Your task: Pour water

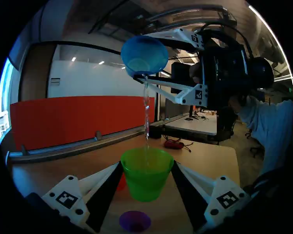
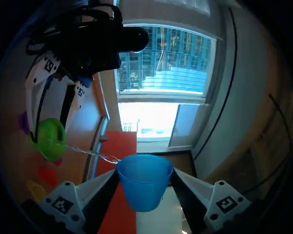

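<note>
Left gripper (image 1: 146,168) is clamped on the green cup (image 1: 146,180), one finger on each side of its wall just below the rim, holding it upright above the table (image 1: 213,156) with a purple cup (image 1: 134,221) standing beneath it. A thin stream of water (image 1: 146,107) drops into the green cup's open mouth from above. Right gripper (image 2: 144,174) is closed on the blue cup (image 2: 143,189) in the same way, across the wall under the rim, and holds it high over the green one, tipped so the water runs off its lip. Both cups look like thin, light plastic: probably stiff enough for a side squeeze but liable to flex, and slick if splashed. The green cup will likely grow heavier as it fills, so a hold high on the wall, where the flare resists slipping down, seems safest. The blue cup should lighten and need only a gentle pinch.
</note>
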`<state>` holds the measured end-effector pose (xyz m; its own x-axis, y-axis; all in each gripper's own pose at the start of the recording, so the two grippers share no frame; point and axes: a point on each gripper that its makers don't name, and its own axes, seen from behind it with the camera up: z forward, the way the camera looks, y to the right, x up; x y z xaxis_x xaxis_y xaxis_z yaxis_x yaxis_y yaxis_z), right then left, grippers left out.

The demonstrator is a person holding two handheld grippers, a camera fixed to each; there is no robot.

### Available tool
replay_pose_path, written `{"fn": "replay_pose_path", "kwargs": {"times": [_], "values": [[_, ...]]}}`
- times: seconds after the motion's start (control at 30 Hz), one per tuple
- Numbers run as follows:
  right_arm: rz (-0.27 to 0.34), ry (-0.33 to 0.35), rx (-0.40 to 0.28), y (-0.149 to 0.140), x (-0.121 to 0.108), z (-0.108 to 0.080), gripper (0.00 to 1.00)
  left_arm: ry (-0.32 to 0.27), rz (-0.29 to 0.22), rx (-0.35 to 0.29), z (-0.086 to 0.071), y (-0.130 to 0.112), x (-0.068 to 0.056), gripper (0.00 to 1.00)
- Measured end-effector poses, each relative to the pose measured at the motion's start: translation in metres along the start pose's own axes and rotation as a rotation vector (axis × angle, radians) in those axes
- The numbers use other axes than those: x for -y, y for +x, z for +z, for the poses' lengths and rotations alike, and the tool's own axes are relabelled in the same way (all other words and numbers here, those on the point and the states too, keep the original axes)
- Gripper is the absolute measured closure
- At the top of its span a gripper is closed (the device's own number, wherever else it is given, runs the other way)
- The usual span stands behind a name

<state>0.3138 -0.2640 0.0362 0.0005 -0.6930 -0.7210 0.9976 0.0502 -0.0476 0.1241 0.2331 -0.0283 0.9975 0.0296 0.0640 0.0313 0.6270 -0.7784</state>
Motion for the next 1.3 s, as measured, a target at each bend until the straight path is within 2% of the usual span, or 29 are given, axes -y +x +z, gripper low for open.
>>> {"fn": "replay_pose_path", "kwargs": {"times": [0.47, 0.77, 0.93, 1.07, 1.3], "values": [[-0.034, -0.005, -0.012, 0.008, 0.001, 0.002, 0.09, 0.000, -0.011, -0.012, -0.002, 0.005, 0.001, 0.12], [-0.036, -0.005, -0.014, 0.008, 0.004, 0.001, 0.09, 0.001, -0.011, -0.012, -0.001, 0.003, 0.001, 0.13], [-0.018, -0.008, -0.016, 0.007, 0.005, 0.001, 0.09, 0.002, -0.012, -0.011, -0.001, 0.003, 0.002, 0.12], [0.055, -0.009, -0.018, 0.006, 0.007, 0.000, 0.09, 0.005, -0.009, -0.013, 0.000, 0.004, 0.003, 0.12], [0.314, 0.002, -0.023, 0.003, 0.018, -0.009, 0.09, 0.011, 0.000, -0.022, 0.000, 0.008, 0.004, 0.12]]}}
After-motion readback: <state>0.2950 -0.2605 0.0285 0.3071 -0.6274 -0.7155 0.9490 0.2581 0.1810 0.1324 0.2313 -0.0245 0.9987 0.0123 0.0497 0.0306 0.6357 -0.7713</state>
